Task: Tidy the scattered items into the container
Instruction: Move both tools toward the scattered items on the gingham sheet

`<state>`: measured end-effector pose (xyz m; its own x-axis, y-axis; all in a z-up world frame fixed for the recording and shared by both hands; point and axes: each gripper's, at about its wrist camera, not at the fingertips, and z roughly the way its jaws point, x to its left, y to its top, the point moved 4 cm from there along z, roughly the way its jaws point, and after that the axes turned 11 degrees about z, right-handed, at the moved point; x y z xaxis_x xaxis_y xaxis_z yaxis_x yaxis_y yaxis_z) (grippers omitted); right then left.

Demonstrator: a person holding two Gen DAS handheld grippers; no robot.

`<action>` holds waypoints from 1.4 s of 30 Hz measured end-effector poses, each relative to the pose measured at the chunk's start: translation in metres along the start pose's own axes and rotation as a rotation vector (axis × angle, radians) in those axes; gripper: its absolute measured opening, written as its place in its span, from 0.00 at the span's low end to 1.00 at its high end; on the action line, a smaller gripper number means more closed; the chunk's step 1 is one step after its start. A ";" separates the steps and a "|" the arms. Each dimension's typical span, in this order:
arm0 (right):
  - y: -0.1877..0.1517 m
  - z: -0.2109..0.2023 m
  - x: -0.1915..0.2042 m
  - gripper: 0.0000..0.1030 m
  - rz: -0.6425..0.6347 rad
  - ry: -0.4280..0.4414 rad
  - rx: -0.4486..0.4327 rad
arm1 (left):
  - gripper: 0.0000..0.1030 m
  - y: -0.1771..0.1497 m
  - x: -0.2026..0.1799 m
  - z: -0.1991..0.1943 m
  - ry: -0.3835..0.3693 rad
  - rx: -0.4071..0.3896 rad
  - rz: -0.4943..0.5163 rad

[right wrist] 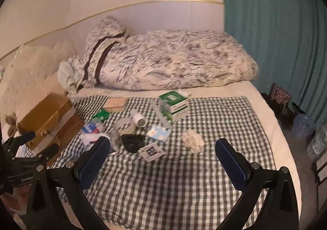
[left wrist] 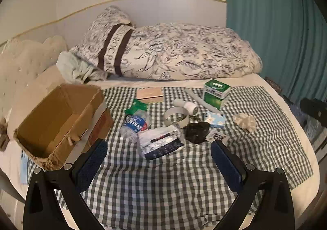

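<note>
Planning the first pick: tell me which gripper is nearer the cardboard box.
Left. The left gripper hangs open just right of the cardboard box, almost beside its near corner. The right gripper is open farther right, over the checked cloth.

Matt brown cardboard box [left wrist: 61, 115]; woven gingham cloth [left wrist: 163, 185]; clear crinkled plastic bottle [left wrist: 133, 125]; glossy black bag [left wrist: 197, 131].

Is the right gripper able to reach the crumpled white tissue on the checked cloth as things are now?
Probably yes. The right gripper is open and empty, and the crumpled white tissue lies apart from the other items, just ahead between its fingers. Only bare checked cloth lies between them.
</note>
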<state>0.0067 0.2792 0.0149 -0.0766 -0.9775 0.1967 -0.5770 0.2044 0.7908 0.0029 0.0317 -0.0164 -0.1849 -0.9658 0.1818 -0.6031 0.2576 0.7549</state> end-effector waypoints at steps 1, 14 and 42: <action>-0.001 -0.002 -0.005 1.00 0.014 -0.010 -0.010 | 1.00 0.000 -0.004 0.002 -0.008 0.007 0.012; -0.011 0.039 -0.025 1.00 0.020 -0.073 0.052 | 1.00 0.007 -0.004 0.047 -0.079 0.033 0.000; -0.018 0.154 -0.034 1.00 -0.015 -0.154 0.217 | 1.00 -0.020 0.015 0.152 -0.079 0.158 -0.008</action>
<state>-0.1055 0.3012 -0.0950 -0.1800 -0.9802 0.0823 -0.7385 0.1899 0.6469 -0.1057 0.0171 -0.1241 -0.2361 -0.9641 0.1219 -0.7180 0.2576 0.6467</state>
